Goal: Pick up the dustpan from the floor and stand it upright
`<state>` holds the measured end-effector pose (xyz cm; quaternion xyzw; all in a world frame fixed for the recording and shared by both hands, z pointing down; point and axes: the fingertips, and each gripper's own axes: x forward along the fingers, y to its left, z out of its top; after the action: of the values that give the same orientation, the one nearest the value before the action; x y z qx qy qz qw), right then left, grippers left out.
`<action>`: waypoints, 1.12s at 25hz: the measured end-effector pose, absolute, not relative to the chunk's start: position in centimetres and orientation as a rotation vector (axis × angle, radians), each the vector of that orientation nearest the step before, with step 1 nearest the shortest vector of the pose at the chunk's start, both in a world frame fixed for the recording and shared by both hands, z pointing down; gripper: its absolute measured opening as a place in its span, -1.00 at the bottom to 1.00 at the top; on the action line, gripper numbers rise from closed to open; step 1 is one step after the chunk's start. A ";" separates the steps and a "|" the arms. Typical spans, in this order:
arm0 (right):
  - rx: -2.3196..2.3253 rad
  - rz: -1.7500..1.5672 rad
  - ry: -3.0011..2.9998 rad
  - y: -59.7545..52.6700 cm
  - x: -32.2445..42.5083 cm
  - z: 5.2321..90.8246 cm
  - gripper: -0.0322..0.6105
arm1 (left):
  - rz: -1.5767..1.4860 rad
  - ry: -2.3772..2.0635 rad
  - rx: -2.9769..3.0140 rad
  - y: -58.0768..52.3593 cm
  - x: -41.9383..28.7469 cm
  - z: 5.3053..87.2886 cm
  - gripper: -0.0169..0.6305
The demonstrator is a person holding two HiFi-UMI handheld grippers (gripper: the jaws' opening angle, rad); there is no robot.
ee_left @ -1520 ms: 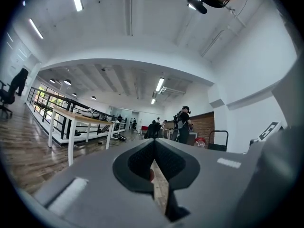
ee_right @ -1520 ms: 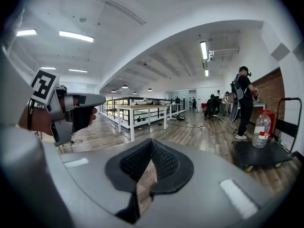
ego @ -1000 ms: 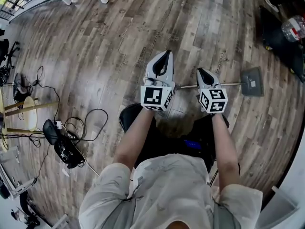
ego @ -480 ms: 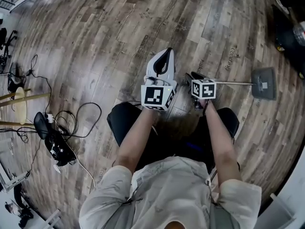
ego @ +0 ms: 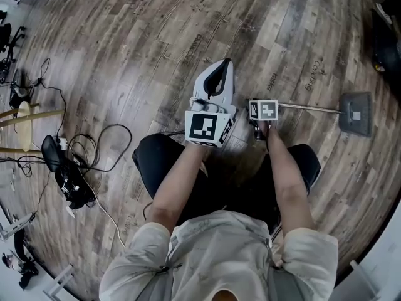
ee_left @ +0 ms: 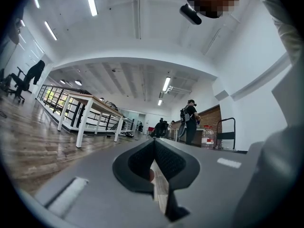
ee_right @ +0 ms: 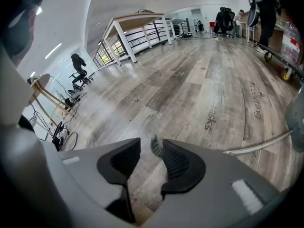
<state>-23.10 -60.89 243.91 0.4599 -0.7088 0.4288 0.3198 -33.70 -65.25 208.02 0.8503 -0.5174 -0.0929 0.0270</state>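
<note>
Dustpan (ego: 356, 114) lay flat on the wood-plank floor (ego: 125, 55), at the right of the head view. Its long thin handle (ego: 310, 108) ran level along the floor toward the seated person.

Right tool (ee_right: 151, 148): jaws stood wide apart and had just been opening. Only bare floor showed between the pads, so nothing was held. Its marker cube (ego: 264, 110) sat at the near end of the handle in the head view; contact could not be judged there. In the right gripper view the handle passed to the right of the jaws, clear of them.

Left tool (ego: 220, 64): jaws were together, tips meeting with only a thin slit below, and held nothing. It was held left of the right tool and apart from the dustpan, looking out level across the room.

A tangle of black cables (ego: 94, 155) lay on the floor, well to the person's left.
</note>
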 end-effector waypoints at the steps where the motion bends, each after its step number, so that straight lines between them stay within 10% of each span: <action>1: 1.204 1.132 -1.861 -60.6 -23.1 244.7 -0.43 | -0.280 -1.599 2.630 -64.9 -33.6 208.5 -0.89; 20: 1.277 1.116 -1.829 -62.1 -25.9 246.3 -0.70 | -0.199 -1.604 2.657 -64.0 -36.2 209.0 -0.89; 28: 1.307 1.107 -1.936 -65.6 -24.5 234.2 -0.70 | -0.223 -1.589 2.692 -66.6 -34.8 200.9 -0.89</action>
<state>-24.50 -65.56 234.22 0.4860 -0.7202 0.4119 0.2746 -34.84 -66.55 200.90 0.8590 -0.5070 -0.0710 0.0040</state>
